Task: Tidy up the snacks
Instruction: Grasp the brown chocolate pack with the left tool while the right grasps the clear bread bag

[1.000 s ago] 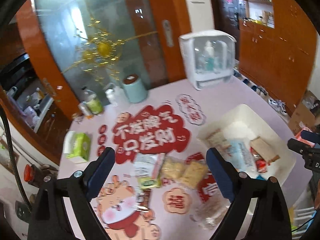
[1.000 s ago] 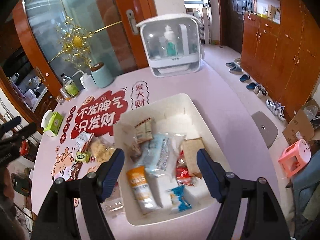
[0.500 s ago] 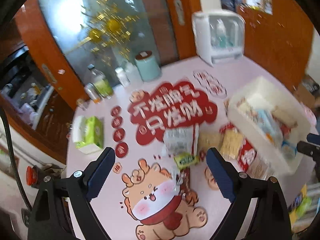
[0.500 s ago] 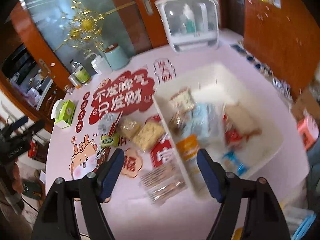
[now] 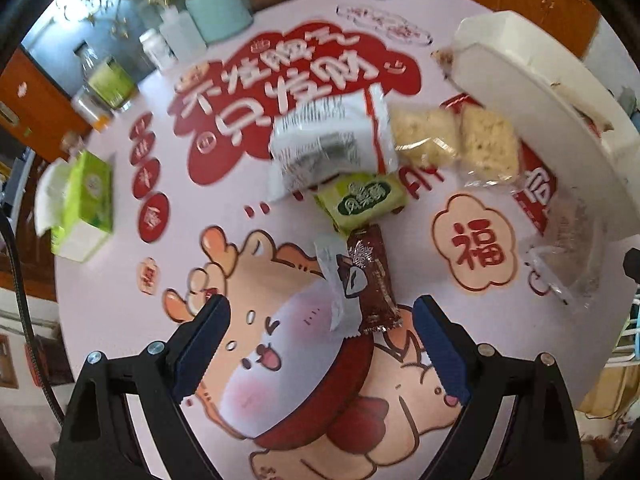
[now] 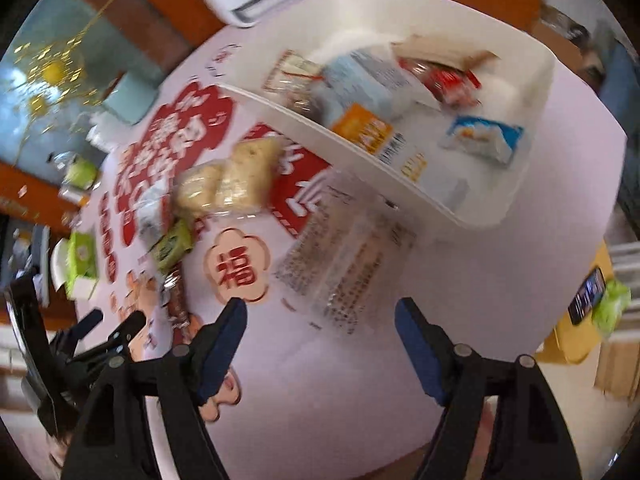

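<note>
Left gripper (image 5: pixel 322 350) hangs wide open with nothing between its blue pads, pointing steeply down over the pink table (image 5: pixel 120 288); just beyond its tips lies the brown bar (image 5: pixel 372 280), lengthwise to the view, with a white wrapper (image 5: pixel 334 284) pressed against its left side. Right gripper (image 6: pixel 320 344) is wide too, its jaws having just been opening, empty, poised over the clear packet (image 6: pixel 344 256) lying flat near the white bin (image 6: pixel 528 176).

My read: each claw is lining up its own pick; the left does best to straddle the bar across its narrow width and keep the loose wrapper out of the bite, unless both are meant to go; the right wants to come low and pinch the packet at an edge, since flat film offers little to grab and may slide.

Farther out, a green packet (image 5: pixel 362 200), a grey-white bag (image 5: pixel 332 142) and two pale cakes (image 5: pixel 456 142) wait on the table; the bin at far right already holds several snacks.

Hard to tell: the right view is smeared, so the packet's print and edges blur; the bin's inside is hidden from the left view; whether wrapper and bar are one item, I cannot say.
</note>
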`<state>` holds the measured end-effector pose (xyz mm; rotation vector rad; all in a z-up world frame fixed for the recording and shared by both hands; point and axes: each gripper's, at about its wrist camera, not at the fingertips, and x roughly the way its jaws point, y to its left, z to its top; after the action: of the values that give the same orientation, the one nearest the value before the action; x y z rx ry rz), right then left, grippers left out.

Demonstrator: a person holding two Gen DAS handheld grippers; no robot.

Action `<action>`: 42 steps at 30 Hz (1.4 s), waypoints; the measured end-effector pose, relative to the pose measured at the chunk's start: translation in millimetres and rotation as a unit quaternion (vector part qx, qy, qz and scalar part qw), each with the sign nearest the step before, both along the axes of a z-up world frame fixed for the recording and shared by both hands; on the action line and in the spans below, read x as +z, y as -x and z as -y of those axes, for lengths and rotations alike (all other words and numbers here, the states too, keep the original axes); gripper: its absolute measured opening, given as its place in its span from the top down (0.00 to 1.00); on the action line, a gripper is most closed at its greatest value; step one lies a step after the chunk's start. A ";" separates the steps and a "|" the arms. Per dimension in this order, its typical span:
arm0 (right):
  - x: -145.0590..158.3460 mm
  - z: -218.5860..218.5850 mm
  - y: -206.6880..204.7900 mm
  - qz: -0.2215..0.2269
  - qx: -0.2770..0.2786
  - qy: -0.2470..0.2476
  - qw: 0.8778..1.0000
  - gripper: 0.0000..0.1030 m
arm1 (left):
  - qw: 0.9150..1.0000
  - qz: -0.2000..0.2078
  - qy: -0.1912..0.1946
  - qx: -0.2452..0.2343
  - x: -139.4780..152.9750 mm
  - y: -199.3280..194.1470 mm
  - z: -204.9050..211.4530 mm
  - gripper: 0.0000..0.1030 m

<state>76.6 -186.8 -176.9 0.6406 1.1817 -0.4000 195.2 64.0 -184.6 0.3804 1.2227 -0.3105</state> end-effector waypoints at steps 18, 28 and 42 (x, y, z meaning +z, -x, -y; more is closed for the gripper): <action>-65.2 10.1 -42.8 -0.060 -0.106 0.028 0.992 0.15 | 0.996 -0.062 0.033 0.047 -56.0 -34.1 10.3 0.39; -61.9 -3.9 -39.1 -0.059 -0.056 0.032 0.996 0.29 | 0.994 -0.068 0.057 0.060 -54.7 -16.8 -1.5 0.66; -20.2 -61.6 -32.6 -0.033 0.120 -0.011 0.992 0.30 | 0.992 -0.030 0.097 0.068 7.1 43.5 -12.7 0.68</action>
<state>109.2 -125.3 -197.1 0.4990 1.3116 -0.2067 151.7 76.6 -177.5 0.1195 1.2586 -0.3217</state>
